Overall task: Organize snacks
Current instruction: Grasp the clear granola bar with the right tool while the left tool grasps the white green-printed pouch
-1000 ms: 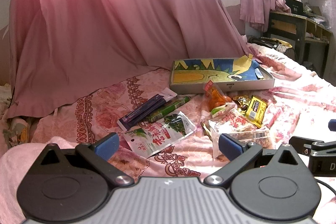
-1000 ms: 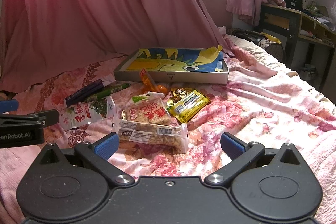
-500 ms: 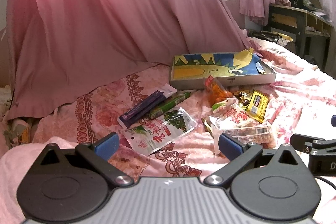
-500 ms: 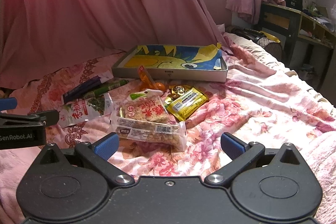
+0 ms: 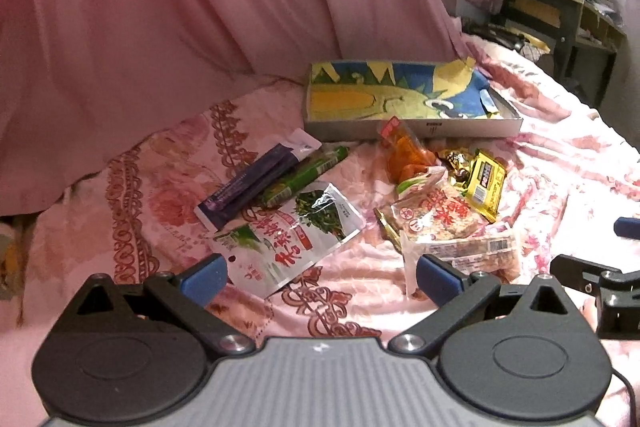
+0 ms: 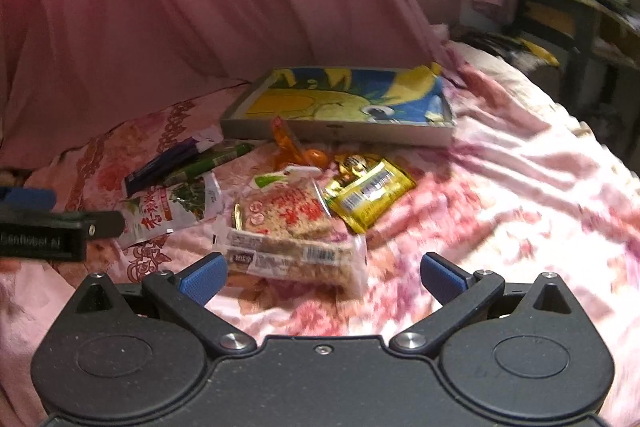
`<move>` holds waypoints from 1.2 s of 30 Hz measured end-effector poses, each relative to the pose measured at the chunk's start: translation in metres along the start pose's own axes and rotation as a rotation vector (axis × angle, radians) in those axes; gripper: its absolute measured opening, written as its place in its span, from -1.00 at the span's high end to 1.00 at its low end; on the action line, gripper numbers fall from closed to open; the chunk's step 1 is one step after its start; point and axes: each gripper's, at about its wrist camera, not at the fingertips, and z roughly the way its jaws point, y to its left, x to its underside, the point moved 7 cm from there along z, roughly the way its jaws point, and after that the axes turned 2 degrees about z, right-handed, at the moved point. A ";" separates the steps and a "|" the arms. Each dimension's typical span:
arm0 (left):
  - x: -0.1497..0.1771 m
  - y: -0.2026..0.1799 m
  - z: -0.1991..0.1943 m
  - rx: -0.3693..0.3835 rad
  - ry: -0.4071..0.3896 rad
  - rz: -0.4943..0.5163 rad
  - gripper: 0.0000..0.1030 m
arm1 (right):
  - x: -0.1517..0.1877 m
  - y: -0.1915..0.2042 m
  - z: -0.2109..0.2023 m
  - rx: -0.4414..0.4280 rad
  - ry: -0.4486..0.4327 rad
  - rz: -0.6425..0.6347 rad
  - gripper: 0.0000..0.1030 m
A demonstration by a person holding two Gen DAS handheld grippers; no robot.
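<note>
Closing in on snack pile: since a second ago both views lowered and advanced, packets now larger, lower centre of frame. Left gripper (image 5: 320, 277) jaws spread wide, empty, seaweed packet (image 5: 290, 239) between tips. Right gripper (image 6: 322, 273) likewise open, rice-cracker pack (image 6: 296, 251) just ahead. Box (image 5: 408, 101) behind, nothing yet picked; first grasp judged imminent.

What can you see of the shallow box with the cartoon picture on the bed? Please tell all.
The shallow box looks like grey cardboard, rectangular, open at the top, lined with a blue, yellow and green cartoon sheet. It lies flat on the floral bedspread, behind the snacks. An orange snack packet stands against its front wall. No snack shows inside.
</note>
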 end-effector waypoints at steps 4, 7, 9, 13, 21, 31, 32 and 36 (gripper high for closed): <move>-0.015 0.002 0.022 0.065 0.077 0.021 -0.99 | -0.020 0.008 0.018 -0.027 0.010 -0.146 -0.99; -0.029 0.000 0.040 0.124 0.131 0.043 -0.99 | -0.030 0.013 0.032 -0.077 0.040 -0.249 -0.99; -0.038 -0.002 0.055 0.179 0.199 0.072 -0.99 | -0.034 0.016 0.043 -0.124 0.071 -0.314 -0.99; -0.054 -0.001 0.078 0.194 0.240 0.146 -0.99 | -0.033 0.026 0.064 -0.207 0.118 -0.425 -0.99; -0.042 0.002 0.127 0.219 0.367 0.433 -0.99 | -0.017 0.042 0.092 -0.352 0.219 -0.574 -0.99; -0.019 0.027 0.167 0.270 0.502 0.451 -0.98 | 0.002 0.038 0.126 -0.378 0.340 -0.614 -0.98; -0.018 0.028 0.171 0.267 0.512 0.453 -0.98 | 0.004 0.040 0.127 -0.379 0.342 -0.630 -0.95; -0.012 0.027 0.176 0.242 0.532 0.493 -0.95 | 0.011 0.041 0.133 -0.342 0.339 -0.694 -0.73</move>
